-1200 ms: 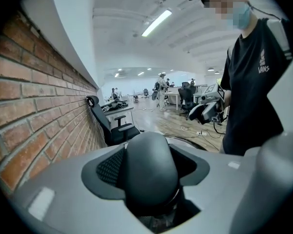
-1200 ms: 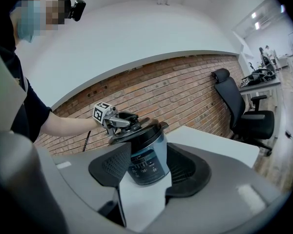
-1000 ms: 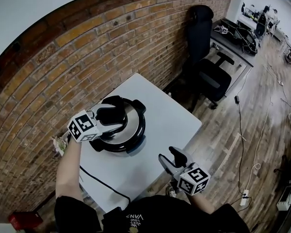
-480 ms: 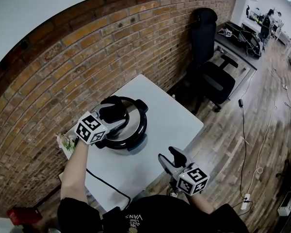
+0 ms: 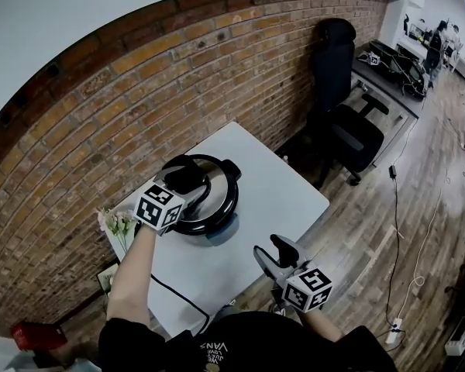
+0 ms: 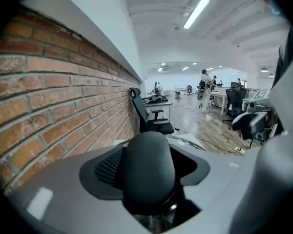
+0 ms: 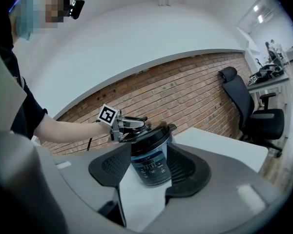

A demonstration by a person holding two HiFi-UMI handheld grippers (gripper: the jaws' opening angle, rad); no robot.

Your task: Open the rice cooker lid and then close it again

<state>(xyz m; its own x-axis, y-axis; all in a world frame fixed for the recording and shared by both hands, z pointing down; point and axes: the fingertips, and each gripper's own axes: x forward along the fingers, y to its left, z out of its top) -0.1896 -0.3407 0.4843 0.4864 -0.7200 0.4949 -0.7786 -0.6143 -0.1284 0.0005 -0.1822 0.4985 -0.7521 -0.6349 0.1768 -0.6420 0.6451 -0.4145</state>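
Contact is made up top: the left gripper (image 5: 187,179) is clamped on the rounded black lid handle (image 6: 146,172) of the round black and silver rice cooker (image 7: 149,162). The cooker is set on the white square table (image 5: 283,188), towards the red brick wall (image 5: 178,76), with its dark lid (image 5: 217,186) seen atop the body. The right gripper (image 5: 273,251) is held off the table's near edge, jaws spread apart, with nothing caught between them.
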